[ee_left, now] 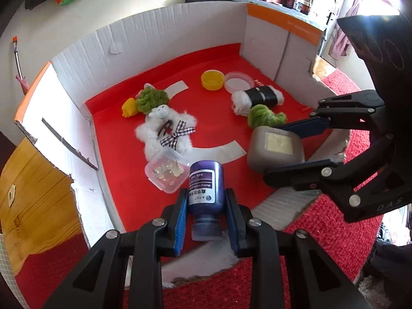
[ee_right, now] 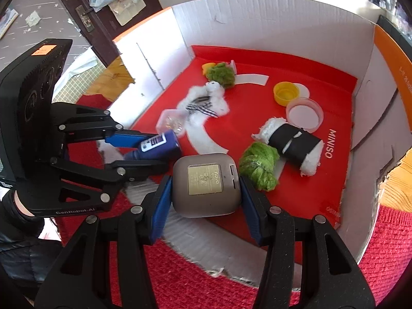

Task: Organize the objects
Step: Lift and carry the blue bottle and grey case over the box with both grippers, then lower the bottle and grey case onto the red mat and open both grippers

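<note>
Both grippers are loaded and hang over the near edge of the cardboard box (ee_left: 144, 33), so in my judgement the step in hand is carrying two items into the box to set them down.

The left gripper (ee_left: 206, 211) has its fingers closed on a dark blue bottle (ee_left: 204, 185), which lies along the fingers with its cap toward the camera. It hovers just above the near part of the red box floor (ee_left: 219, 59), close to a small clear plastic container (ee_left: 166, 171) with beads inside.

The right gripper (ee_right: 206, 193) has its fingers closed on the two sides of a grey rounded case (ee_right: 206, 184) with a pale label. The case is also above the near edge, just beside a green woolly ball (ee_right: 260, 166).

Already on the floor of the box lie a white plush animal (ee_left: 164, 128) with a checked bow, a second green woolly ball (ee_left: 152, 99), a yellow cap (ee_left: 211, 79), a clear round lid (ee_left: 238, 82) and a white plush roll with a black band (ee_left: 257, 97).

The next move probably calls for lowering each item onto bare red floor. Open room is in the middle, between the plush animal and the plush roll, and toward the back wall. The near wall is torn low, so entry is easy there; the side walls stand high. The two grippers are near each other, so they should spread apart.
</note>
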Tool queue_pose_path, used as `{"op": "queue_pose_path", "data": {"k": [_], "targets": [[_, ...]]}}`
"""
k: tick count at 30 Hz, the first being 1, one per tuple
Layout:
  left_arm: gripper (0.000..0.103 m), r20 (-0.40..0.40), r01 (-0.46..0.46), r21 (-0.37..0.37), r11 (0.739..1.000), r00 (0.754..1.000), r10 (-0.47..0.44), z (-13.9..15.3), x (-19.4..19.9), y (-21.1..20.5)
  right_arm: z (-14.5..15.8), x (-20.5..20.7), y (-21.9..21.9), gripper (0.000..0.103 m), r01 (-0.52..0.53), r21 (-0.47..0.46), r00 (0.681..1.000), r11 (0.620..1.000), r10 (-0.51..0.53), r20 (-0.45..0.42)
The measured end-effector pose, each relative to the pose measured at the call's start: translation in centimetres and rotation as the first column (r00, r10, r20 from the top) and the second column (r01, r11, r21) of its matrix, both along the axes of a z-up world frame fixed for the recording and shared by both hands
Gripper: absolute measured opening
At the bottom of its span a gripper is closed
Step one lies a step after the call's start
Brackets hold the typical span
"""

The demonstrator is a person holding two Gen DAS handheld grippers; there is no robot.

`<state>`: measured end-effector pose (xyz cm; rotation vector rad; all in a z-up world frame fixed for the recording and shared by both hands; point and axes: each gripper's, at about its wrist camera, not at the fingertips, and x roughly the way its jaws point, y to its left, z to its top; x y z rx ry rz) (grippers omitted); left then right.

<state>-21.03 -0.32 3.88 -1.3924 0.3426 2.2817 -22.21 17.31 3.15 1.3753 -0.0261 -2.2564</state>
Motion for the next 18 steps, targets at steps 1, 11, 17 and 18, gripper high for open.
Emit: {"op": "queue_pose_path", "data": {"k": [1, 11, 17, 18], "targets": [[0.028, -0.003, -0.003, -0.001, 1.000, 1.000, 0.003, 0.0, -0.1, 0.0, 0.0, -0.1, 0.2, 0.049, 0.009, 0.008, 1.000, 1.000, -0.008, -0.004], [0.028, -0.075, -0.080, -0.046, 0.996, 0.994, 0.077, -0.4, -1.0, -0.1, -0.1, -0.7, 1.5, 0.049, 0.087, 0.084, 0.994, 0.993, -0.082, -0.067], [0.028, -0.099, -0.116, -0.030, 0.993, 0.989, 0.112, -0.7, -1.5, -0.2, -0.2, -0.8, 1.5, 0.049, 0.118, 0.144, 0.988, 0.982, -0.102, -0.116], [0.028, -0.105, -0.123, -0.030, 0.992, 0.987, 0.119, -0.7, -1.5, -0.3, -0.2, -0.8, 1.4, 0.049, 0.120, 0.151, 0.987, 0.981, -0.103, -0.120]]}}
